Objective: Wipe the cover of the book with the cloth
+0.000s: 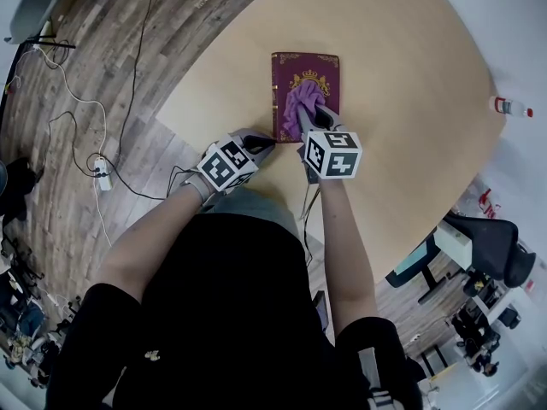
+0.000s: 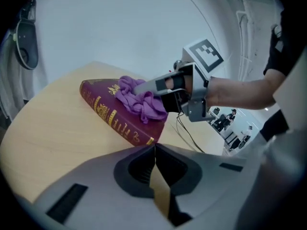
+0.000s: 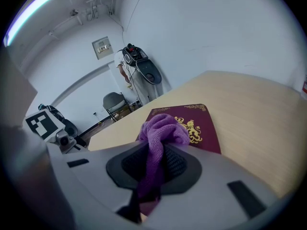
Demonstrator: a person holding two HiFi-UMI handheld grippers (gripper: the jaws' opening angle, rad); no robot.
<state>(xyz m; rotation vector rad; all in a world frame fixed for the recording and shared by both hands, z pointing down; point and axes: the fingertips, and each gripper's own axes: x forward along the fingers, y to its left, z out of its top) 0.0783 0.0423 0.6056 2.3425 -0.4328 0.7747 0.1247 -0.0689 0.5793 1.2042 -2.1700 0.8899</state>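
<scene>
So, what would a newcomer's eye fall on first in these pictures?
The purple cloth, bunched on the dark red, gold-ornamented book on the wooden table and pinched by the right gripper. Next, the left gripper, shut and empty, by the book's near corner.

Book [image 1: 323,68] showing maroon cover, gold crest, gold spine lettering. Cloth [image 1: 303,102] showing purple. Left gripper [image 1: 263,143], right gripper [image 1: 314,120] showing grey bodies, black-and-white square-marker cubes. Table [image 1: 410,101] showing pale tan woodgrain.

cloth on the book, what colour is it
Purple; the cloth shows best in the right gripper view.
</scene>
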